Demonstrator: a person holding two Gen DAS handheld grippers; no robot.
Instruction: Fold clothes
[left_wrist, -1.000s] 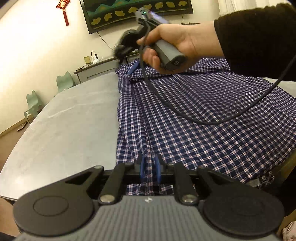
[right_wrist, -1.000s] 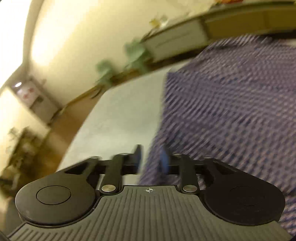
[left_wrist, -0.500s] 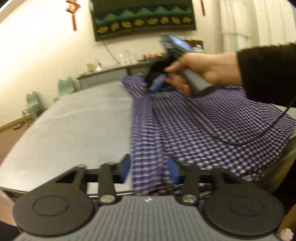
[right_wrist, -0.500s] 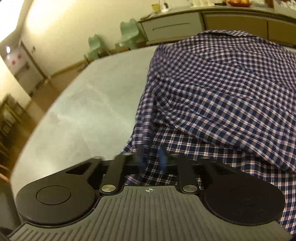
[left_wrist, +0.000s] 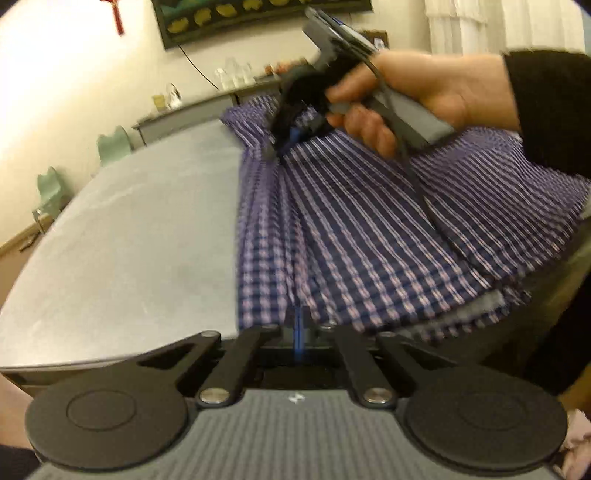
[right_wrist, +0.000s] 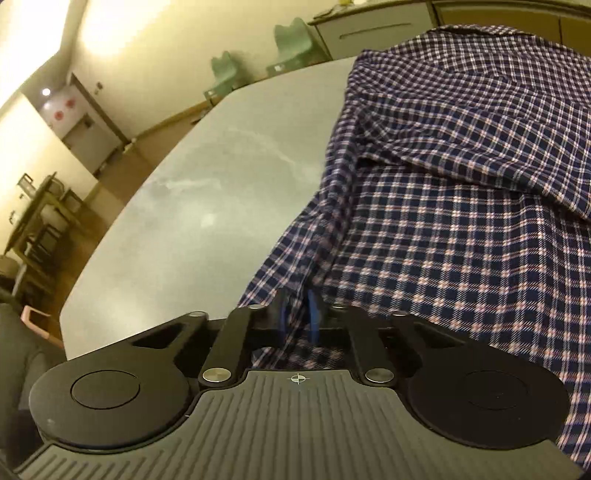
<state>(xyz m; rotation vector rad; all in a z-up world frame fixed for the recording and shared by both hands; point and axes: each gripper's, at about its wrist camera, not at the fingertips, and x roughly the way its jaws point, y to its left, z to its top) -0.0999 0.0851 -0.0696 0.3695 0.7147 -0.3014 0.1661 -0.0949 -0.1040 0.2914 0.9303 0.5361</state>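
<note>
The checked shirt lies on the grey counter, filling the right half of both views; the left gripper, at bottom centre, is pinched on its hem; the right gripper is closing, the cloth between its fingers seemingly gripped already.

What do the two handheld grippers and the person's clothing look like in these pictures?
The left gripper has a ribbed grey body, two black round discs, black link arms with silver pins and blue pads. The right gripper looks the same, with a small crosshair mark; from the left wrist view it shows a grey handle and a black cable. The right hand comes out of a black sleeve.
</note>
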